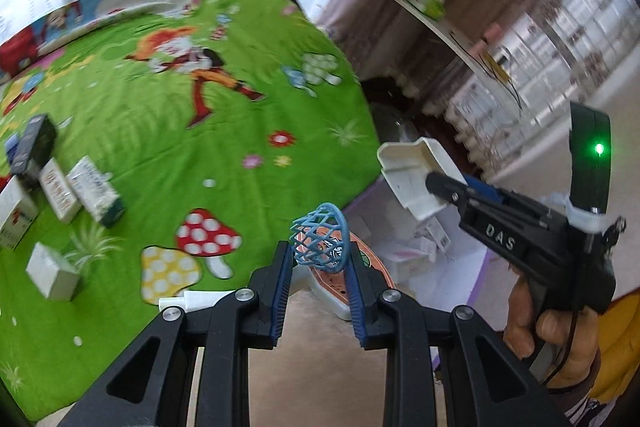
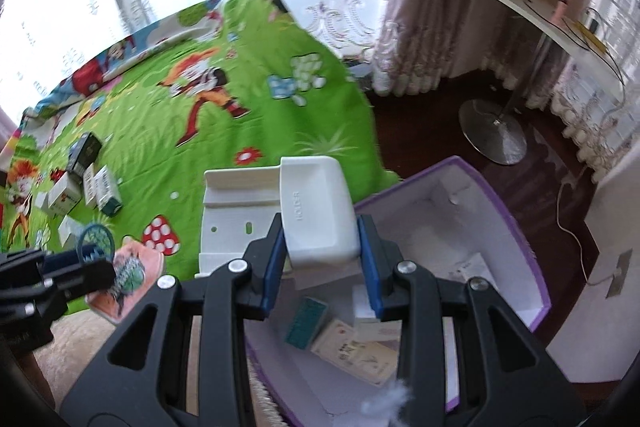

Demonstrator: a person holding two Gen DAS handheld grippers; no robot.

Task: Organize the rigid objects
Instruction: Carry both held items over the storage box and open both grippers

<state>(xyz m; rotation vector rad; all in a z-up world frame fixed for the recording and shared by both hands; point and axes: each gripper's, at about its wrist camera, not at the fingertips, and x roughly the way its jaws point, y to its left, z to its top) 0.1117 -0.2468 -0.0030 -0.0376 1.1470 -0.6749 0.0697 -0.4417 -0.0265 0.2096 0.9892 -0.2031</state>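
We hold a claw in each hand, up in the air by the bed with the bright green cartoon blanket (image 1: 168, 131). Our left claw (image 1: 320, 267) is clenched around a flat pink and white plastic toy with a blue net ball on top (image 1: 322, 245); the toy sits between the two blue pads. In the right wrist view the same toy (image 2: 128, 275) pokes out past the edge of the bed. Our right claw (image 2: 322, 247) is grasping a white plastic holder with a smooth rounded end (image 2: 316, 211), and it hangs over the open purple box with white inside walls (image 2: 516, 227) on the floor. Some small packs lie in the bottom of that box, one green (image 2: 306, 323). A bunch of little cardboard boxes (image 1: 60, 187) sits on the blanket, well apart from both claws.
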